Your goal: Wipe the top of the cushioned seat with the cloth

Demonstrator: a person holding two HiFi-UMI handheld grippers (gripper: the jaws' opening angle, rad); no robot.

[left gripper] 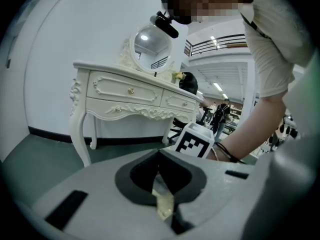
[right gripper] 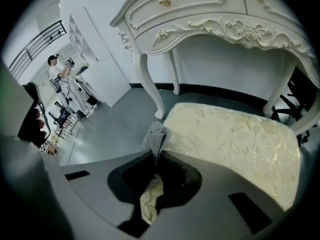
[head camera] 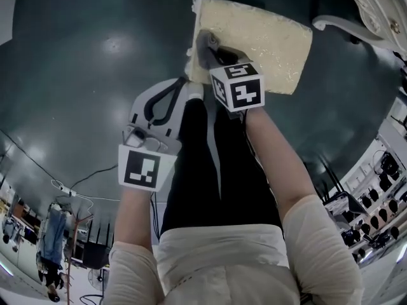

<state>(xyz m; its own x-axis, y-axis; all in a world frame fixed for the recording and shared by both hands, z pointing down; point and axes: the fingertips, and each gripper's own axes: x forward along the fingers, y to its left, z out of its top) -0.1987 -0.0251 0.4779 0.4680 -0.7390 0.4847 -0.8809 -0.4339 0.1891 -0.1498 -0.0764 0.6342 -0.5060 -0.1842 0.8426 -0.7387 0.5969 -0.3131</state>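
1. Right gripper view shows your right gripper (right gripper: 156, 154) with its jaws closed on a bunched fold of the grey knitted cloth (right gripper: 154, 136). The cloth sits at the near-left corner of the cream cushioned seat (right gripper: 235, 144), partly over the edge.
2. Left gripper view shows your left gripper (left gripper: 160, 159) with its jaws together and nothing evidently held. Only a cream sliver shows through the gap. In the head view it hangs short of the seat, beside your leg.
3. Risk: the pinch takes only a narrow peak of cloth. I judge that dragging it over raised fabric could pull it free.
4. Risk: little cloth lies flat under the jaws. If you press down, the hard tips, not the cloth, may rub the upholstery.
5. Risk: you start at the very corner, so a stroke angled outward would run off onto the dark glossy floor (head camera: 76, 62).
6. Risk: nothing steadies the seat, and a firm push could slide it on that smooth floor, toward the white carved dressing table (right gripper: 210, 14) close behind it.
7. Materials: the seat top is a padded, rounded rectangle in shiny cream brocade with a leaf pattern. The cloth is soft and coarse-knit, and the table is hard, painted and ornately scrolled.
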